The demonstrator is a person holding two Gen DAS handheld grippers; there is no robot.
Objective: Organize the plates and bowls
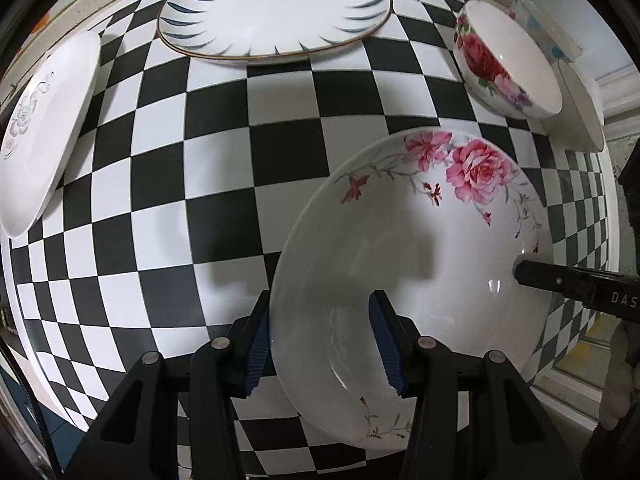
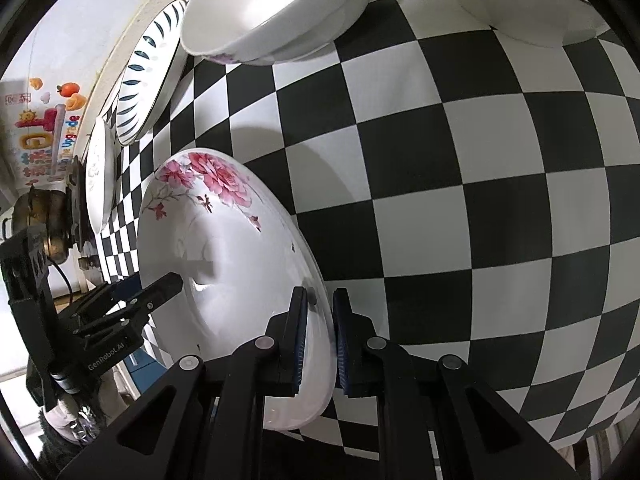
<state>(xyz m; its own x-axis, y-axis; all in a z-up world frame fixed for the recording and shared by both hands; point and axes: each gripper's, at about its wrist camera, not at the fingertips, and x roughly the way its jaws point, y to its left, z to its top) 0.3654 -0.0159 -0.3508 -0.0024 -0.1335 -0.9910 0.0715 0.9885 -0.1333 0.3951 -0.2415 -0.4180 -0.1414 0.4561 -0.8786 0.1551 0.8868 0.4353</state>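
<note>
A deep white plate with pink flowers hangs over the checked tablecloth, held by both grippers. My left gripper is shut on its near rim, one blue pad outside the wall and one inside. My right gripper is shut on the opposite rim of the pink-flower plate. The right gripper's fingers show at the plate's right edge in the left wrist view. The left gripper's fingers show at its left edge in the right wrist view. I cannot tell whether the plate touches the cloth.
A blue-leaf plate lies at the far edge, and a white plate with a grey flower at the left. A rose bowl and a white bowl stand at the right. Stacked white bowls lie ahead of the right gripper.
</note>
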